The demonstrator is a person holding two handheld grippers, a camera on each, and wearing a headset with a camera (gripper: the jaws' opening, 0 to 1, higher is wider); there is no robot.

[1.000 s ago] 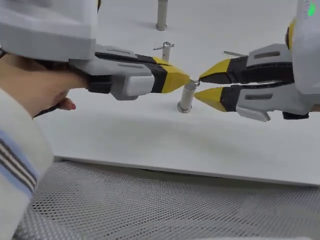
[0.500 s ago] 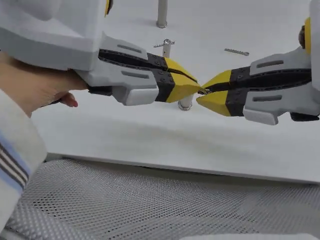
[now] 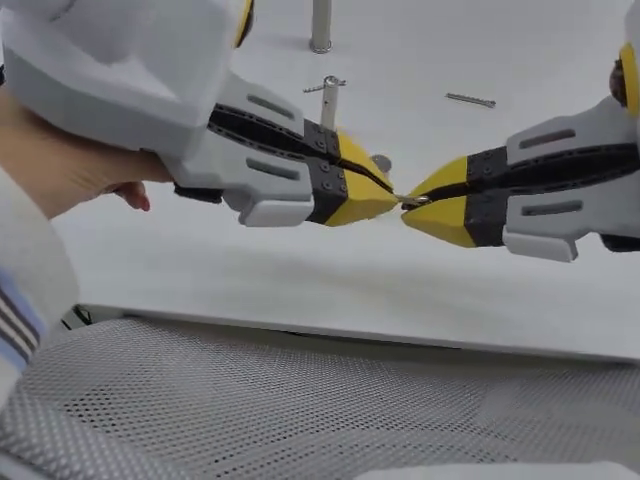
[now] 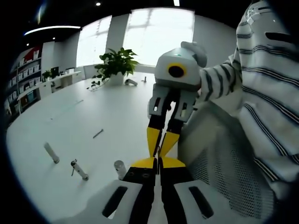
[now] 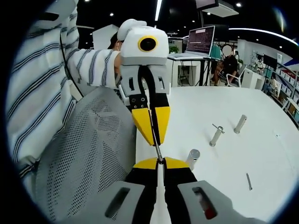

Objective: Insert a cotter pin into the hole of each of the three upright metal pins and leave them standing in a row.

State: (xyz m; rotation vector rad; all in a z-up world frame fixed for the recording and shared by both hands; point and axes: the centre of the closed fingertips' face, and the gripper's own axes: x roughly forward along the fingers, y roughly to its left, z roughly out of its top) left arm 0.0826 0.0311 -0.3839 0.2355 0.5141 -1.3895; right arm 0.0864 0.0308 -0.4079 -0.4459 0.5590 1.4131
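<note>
Right gripper view: cotter pin [image 5: 157,148] held endwise.

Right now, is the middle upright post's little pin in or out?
In. A cotter pin crosses through the top of the middle metal pin and sticks out on both sides.

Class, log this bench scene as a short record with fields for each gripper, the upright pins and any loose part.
left gripper: shut on a thin metal cotter pin
right gripper: shut on the same cotter pin, other end
middle upright silver metal pin: carries an inserted cotter pin
near upright pin: partly behind the left gripper
far upright pin: standing
loose cotter pin: lying on white table
</note>
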